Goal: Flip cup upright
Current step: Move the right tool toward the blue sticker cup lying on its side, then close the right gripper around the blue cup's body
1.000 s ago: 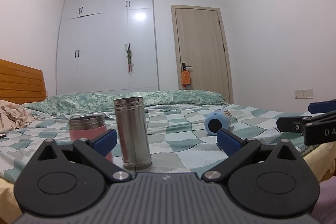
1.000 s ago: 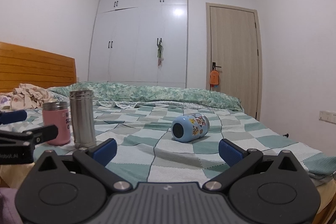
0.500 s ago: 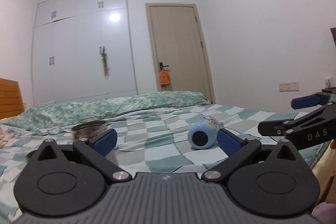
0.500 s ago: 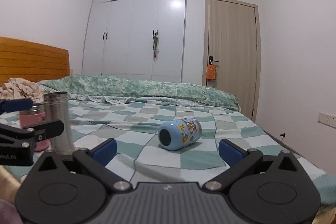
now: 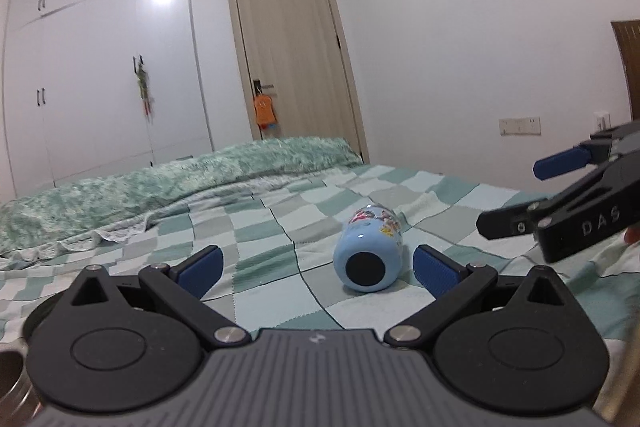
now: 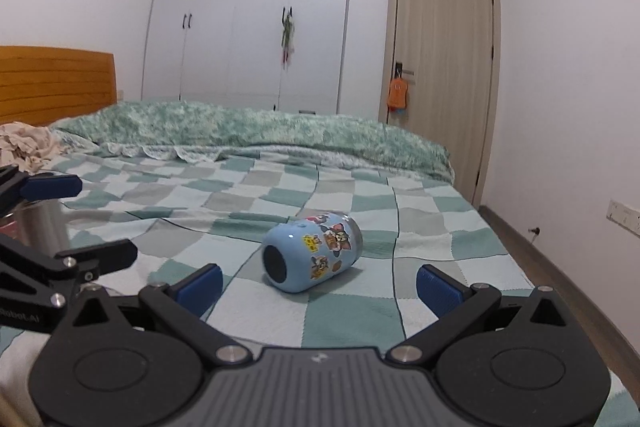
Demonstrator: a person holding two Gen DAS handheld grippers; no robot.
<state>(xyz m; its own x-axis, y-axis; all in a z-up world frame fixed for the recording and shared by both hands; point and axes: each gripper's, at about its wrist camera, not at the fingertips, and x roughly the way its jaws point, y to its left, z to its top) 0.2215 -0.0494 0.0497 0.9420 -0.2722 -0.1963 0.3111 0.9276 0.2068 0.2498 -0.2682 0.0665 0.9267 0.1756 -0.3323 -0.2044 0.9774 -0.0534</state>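
Step in hand: the approach. Neither tool touches the cup [image 6: 312,251], so judging by how it lies, the flip has not begun.

Cup, place: it lies on its side on the checked bedspread [image 6: 432,227], near the middle of the bed, ahead of both tools and well apart from the steel flask [image 6: 40,227] at the far left of the right wrist view.

Cup, heading: its dark round base [image 5: 365,266] faces the cameras; the metal-rimmed mouth points away, toward the far side of the bed and a little to the right in the right wrist view. The long axis runs near to far, flat on the cloth.

Left gripper [image 5: 316,265]: fingers spread wide, holding nothing; the cup shows between the pads, closer to the right one.

Right gripper [image 6: 318,283]: fingers likewise spread and empty; the cup sits ahead, between the pads.

Next move, as a judgement: one tool should go forward until its pads flank the cup's round body, close across it, then lift and turn it so the base comes down and the mouth faces up.

Risk: the cup may roll on the soft cloth if nudged before the pads close.
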